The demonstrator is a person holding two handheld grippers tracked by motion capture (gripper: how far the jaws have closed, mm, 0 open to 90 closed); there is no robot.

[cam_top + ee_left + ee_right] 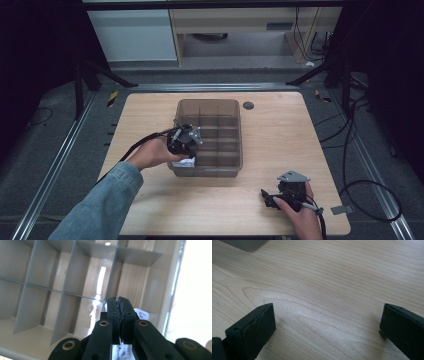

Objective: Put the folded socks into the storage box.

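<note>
Left gripper [186,141]: jaws clenched together, gripping nothing visible, held over the near left corner of the divided bin [235,165].
White object [187,162]: lies in the bin's near left compartment, just below that gripper.
Right gripper [270,198]: jaws spread wide, empty, low over the bare tabletop [280,130], well apart from the bin.

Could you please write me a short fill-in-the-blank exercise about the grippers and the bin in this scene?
1. The left gripper hangs over the divided ____.
2. Its jaws are ____.
3. The right gripper has its jaws ____ above the bare table.
4. The white thing lies in the bin's near-____ corner compartment.

Missing words: bin; shut; open; left
</note>
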